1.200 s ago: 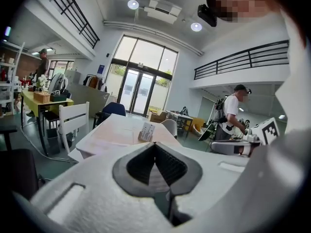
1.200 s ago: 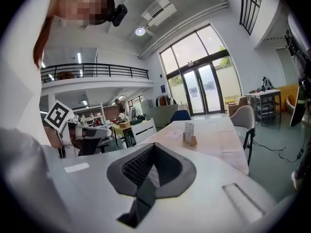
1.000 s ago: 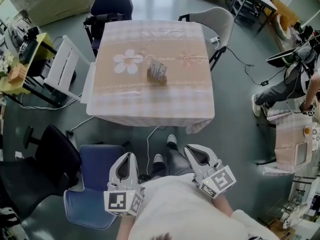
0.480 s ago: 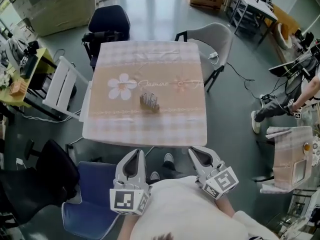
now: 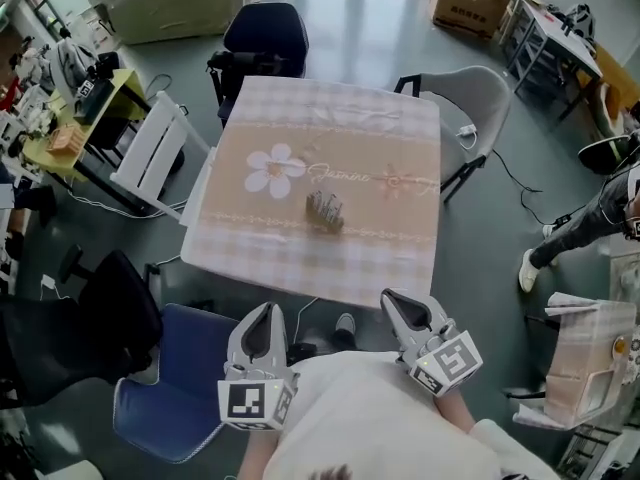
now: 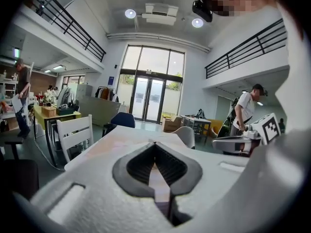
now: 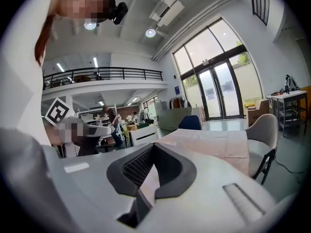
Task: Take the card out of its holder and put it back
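The card holder (image 5: pixel 325 211), a small grey rack with cards standing in it, sits near the middle of a table with a pink checked cloth (image 5: pixel 380 258). Both grippers hang below the table's near edge, apart from the holder, close to the person's body. My left gripper (image 5: pixel 263 311) is shut with nothing in it; in the left gripper view its jaws (image 6: pixel 155 143) meet at the tips. My right gripper (image 5: pixel 391 297) is likewise shut and empty, its tips together (image 7: pixel 154 144). The table shows beyond both pairs of jaws.
A blue chair (image 5: pixel 175 393) and a black office chair (image 5: pixel 90 318) stand at the near left. A white chair (image 5: pixel 155 153), a dark blue chair (image 5: pixel 265 33) and a grey chair (image 5: pixel 480 108) surround the table. A person (image 5: pixel 600 218) sits at the right.
The table's near edge has come closer to both grippers, and the whole view has shifted so the table sits more to the right. Both grippers stay shut.
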`<state>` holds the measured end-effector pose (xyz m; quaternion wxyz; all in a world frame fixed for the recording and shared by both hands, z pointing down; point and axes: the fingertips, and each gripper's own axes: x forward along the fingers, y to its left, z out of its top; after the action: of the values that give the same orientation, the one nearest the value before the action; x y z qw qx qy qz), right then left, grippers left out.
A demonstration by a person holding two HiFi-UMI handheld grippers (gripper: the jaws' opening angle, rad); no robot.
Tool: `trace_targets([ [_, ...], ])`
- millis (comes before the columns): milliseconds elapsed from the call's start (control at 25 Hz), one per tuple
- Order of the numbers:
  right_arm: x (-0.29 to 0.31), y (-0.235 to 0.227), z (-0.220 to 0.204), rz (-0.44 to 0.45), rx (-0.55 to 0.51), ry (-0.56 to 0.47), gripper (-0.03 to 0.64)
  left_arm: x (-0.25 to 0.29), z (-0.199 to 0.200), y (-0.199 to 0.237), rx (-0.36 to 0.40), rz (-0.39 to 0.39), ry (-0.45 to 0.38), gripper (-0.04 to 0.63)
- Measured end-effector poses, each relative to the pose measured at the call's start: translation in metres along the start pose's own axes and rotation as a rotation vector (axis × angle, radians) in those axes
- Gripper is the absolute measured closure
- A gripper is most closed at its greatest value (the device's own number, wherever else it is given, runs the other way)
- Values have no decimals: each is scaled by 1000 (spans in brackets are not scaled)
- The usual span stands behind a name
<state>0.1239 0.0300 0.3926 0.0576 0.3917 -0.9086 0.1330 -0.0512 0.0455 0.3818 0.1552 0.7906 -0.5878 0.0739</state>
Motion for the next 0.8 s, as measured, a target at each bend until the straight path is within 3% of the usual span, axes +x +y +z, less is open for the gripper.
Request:
trace_targets([
  [440,-20,-34,2,-93,72,-42,618,32,13,-36,61,-121,-4,594],
  [800,2,-42,9,-126,82,-45,618,49,17,-17,45,-137,5,594],
])
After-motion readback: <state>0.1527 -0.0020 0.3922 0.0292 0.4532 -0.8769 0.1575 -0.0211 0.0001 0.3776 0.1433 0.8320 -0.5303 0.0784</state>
